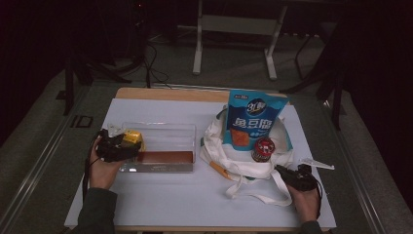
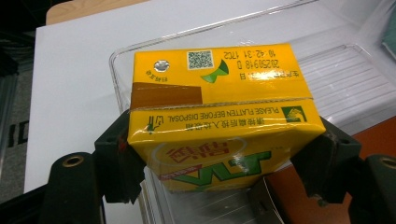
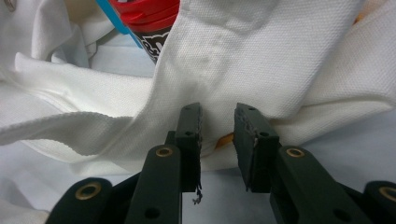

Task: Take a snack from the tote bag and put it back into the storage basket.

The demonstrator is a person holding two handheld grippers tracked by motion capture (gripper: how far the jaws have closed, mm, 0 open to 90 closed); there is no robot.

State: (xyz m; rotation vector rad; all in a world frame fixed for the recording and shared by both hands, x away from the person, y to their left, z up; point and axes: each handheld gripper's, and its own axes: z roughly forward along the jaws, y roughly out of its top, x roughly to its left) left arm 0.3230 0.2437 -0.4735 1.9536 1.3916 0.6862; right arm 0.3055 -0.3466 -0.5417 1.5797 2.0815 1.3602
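Observation:
A yellow drink carton [image 2: 219, 88] sits between the pads of my left gripper [image 2: 222, 154], which press on its two sides. It hangs over the left end of a clear plastic tray [image 2: 355, 70]. In the high view the left gripper [image 1: 124, 145] holds the carton [image 1: 133, 138] at the tray's [image 1: 160, 130] left end. My right gripper [image 3: 218, 116] has its jaws a little apart with nothing between them, its tips at the white cloth of a tote bag [image 3: 261, 60]. From above, the right gripper [image 1: 281, 170] lies at the bag's [image 1: 229, 161] front right corner.
A blue snack pouch [image 1: 255, 117] and a red-lidded can [image 1: 263, 148] stand in the bag. A flat brown item [image 1: 165, 157] lies in the tray's near half. An orange object [image 1: 219, 169] pokes out under the bag. Bag straps [image 1: 258, 195] trail toward the table's front edge.

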